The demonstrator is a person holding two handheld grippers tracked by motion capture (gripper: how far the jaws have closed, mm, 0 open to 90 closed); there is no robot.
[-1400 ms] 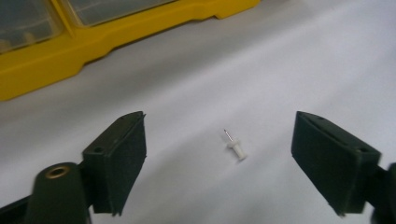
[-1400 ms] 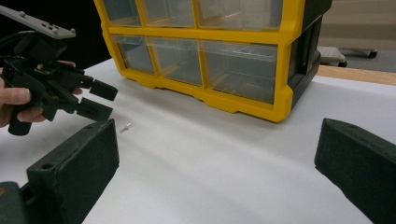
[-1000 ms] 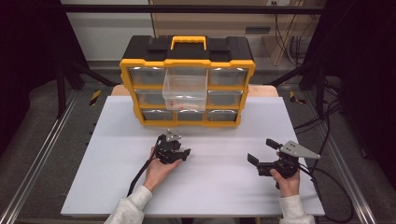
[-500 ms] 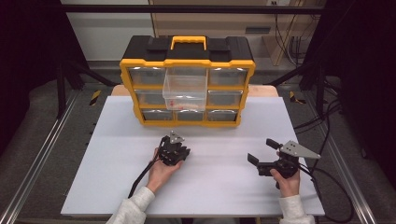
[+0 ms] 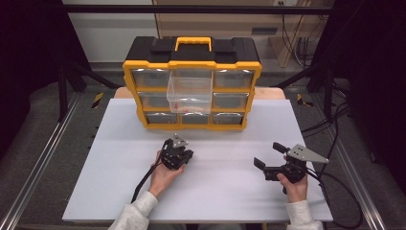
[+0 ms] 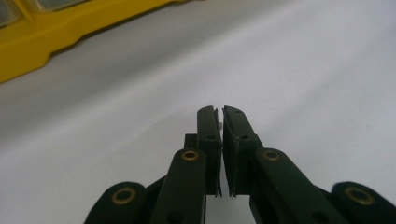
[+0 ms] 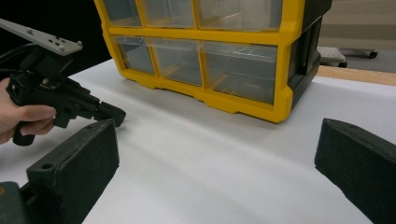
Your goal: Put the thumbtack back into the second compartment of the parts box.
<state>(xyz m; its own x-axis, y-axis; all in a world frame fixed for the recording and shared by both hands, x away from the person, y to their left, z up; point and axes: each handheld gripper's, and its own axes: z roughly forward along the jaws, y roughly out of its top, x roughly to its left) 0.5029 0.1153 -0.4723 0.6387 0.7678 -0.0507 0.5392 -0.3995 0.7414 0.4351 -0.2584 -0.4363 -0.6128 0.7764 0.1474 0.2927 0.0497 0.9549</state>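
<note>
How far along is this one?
Done: a centre drawer of the yellow organizer stands pulled out. In hand: the left gripper has just closed its jaws, apparently on a white speck. Left: probably placing it; the right gripper is open, empty.

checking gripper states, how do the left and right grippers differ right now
The left gripper has just been closing: its jaws stand pressed together, a tiny white speck, too small to identify, between the pads. The right gripper has its jaws spread wide, nothing between them. The left points toward the yellow organizer; the right points toward the left gripper. Both are hand-held, low over the white table.
</note>
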